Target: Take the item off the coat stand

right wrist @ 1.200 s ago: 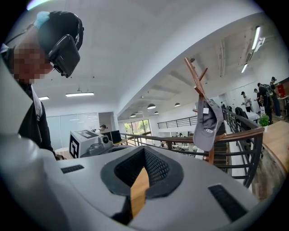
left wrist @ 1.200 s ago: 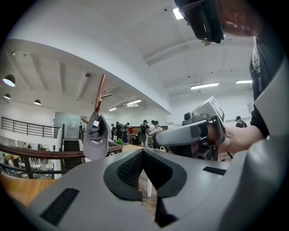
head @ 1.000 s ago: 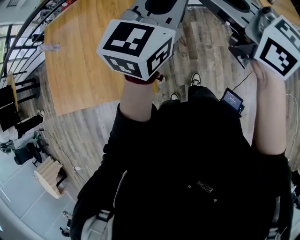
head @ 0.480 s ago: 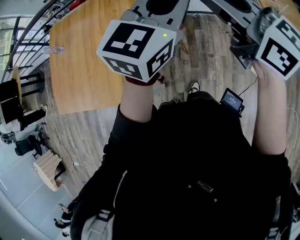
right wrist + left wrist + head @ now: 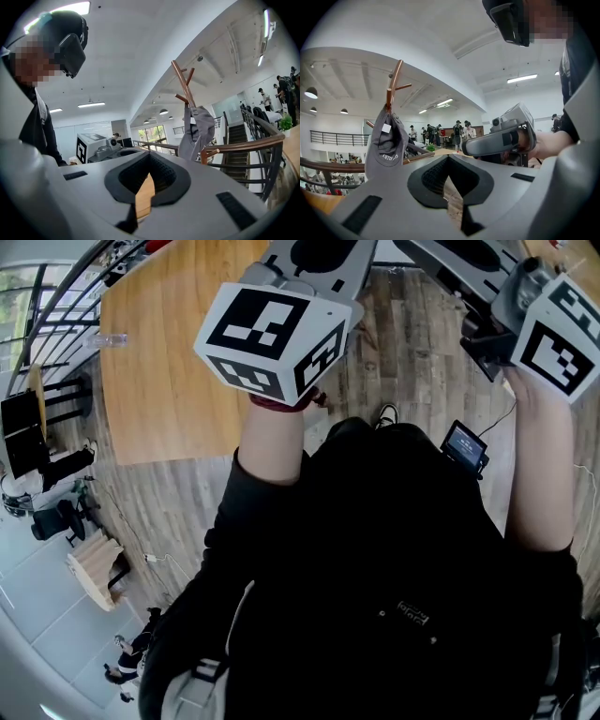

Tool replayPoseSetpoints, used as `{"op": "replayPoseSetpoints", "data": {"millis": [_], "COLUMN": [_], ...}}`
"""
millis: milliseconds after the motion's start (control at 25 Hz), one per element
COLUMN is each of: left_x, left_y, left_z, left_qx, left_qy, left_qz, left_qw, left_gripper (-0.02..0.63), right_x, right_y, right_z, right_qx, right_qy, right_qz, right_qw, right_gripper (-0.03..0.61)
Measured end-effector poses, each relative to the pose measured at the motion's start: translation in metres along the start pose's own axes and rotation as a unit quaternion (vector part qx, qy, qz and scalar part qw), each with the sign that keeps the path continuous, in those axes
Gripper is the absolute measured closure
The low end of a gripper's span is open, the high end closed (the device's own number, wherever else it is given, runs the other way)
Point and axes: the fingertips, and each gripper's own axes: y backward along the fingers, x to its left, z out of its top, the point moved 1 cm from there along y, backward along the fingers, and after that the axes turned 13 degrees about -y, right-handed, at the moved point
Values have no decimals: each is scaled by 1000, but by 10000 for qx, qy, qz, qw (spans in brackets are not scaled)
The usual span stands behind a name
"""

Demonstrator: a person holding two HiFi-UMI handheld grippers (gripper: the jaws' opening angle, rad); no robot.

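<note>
Grey cap (image 5: 384,145) on coat stand (image 5: 395,79), lengthwise vertical

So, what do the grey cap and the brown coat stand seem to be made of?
Grey cap: probably soft matte fabric; it sags in folds and bears a sewn label.
Brown coat stand: looks like smooth wood, slightly glossy; painted metal is possible.

My head camera looks steeply down onto the floor (image 5: 412,343). Each claw camera rides close behind its jaws, facing level; both share the coat stand (image 5: 392,84), up-left of the left claw (image 5: 449,157), up-right of the right claw (image 5: 150,153).
</note>
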Motion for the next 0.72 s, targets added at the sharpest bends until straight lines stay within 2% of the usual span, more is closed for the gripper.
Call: {"op": "replayPoseSetpoints", "data": {"millis": [320,720], "left_x": [11,55], "left_y": [-10,-30], "left_z": [9,20], "left_qx": [-25,-268], "left_qy": [-106,-195], "left_qz": [88,49], "left_qw": [9999,9994], "left_gripper": [617,617], "right_x": [-17,-31], "right_y": [1,-26], "right_z": [9,42], "right_qx": [-80,-190], "right_qy": [5,191], "right_qz": [-4,35], "right_qw": [10000,9996], "right_gripper": [563,563]}}
